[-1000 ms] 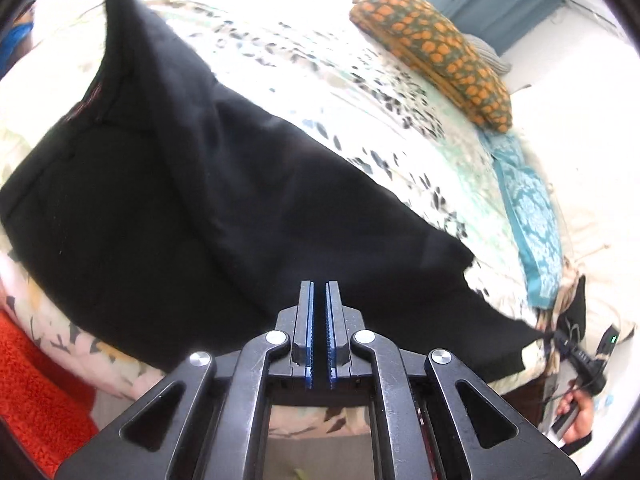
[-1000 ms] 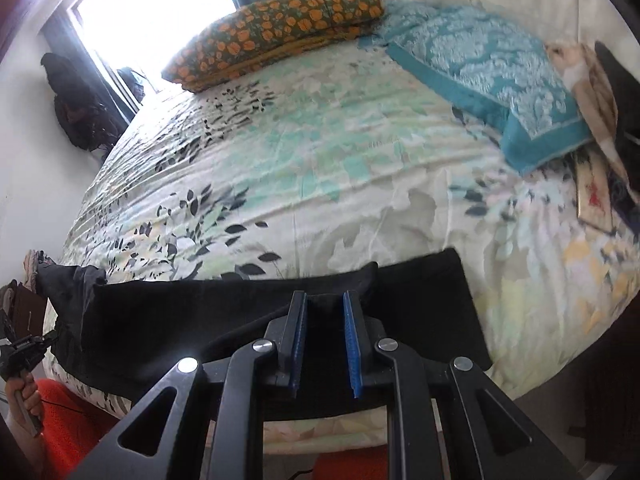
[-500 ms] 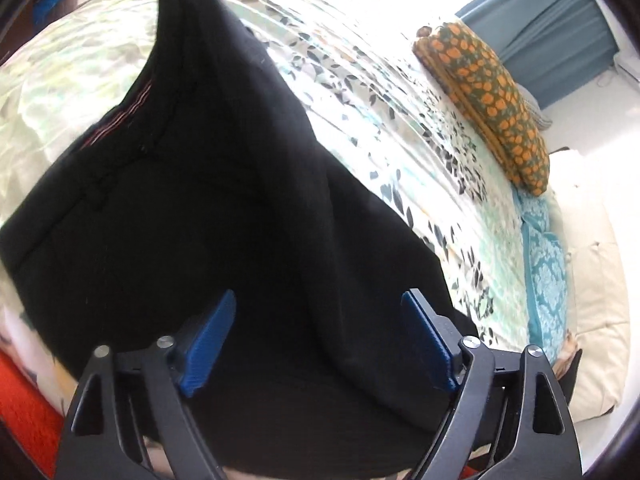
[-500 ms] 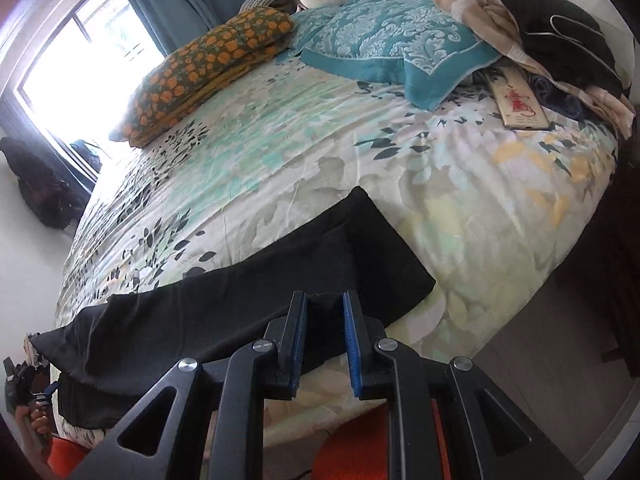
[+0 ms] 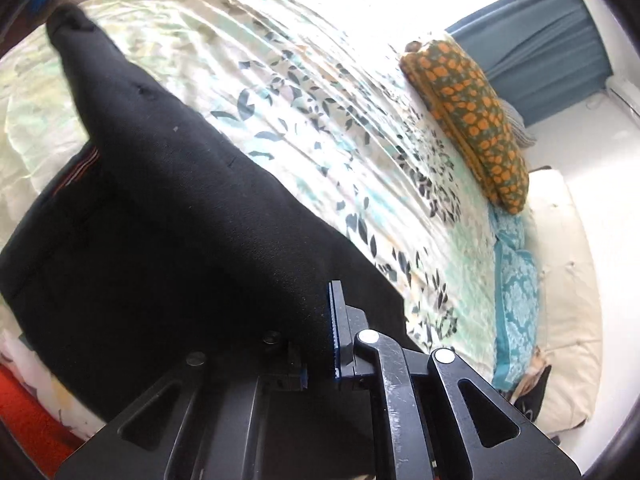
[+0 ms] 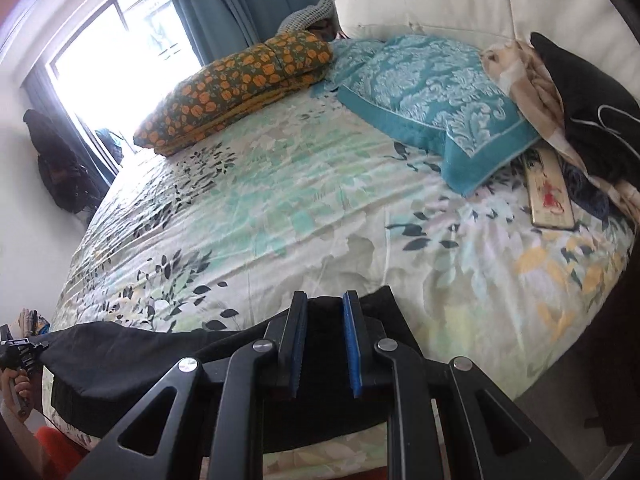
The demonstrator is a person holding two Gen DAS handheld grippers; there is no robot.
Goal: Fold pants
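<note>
2 grippers (image 5: 318, 344) (image 6: 322, 344), 1 pants (image 5: 180, 208)

A pair of black fabric pants (image 5: 168, 216) is seen spread along the near edge of a bed covered by a pale leaf-printed sheet (image 5: 320, 92). A thick fold of the dark cloth is clamped between the blue-padded jaws of the black left gripper (image 5: 318, 344); the left pad is mostly hidden by fabric. An orange-patterned green pillow (image 5: 472, 120) and a teal damask pillow (image 5: 516, 300) are placed along the far right edge.
</note>
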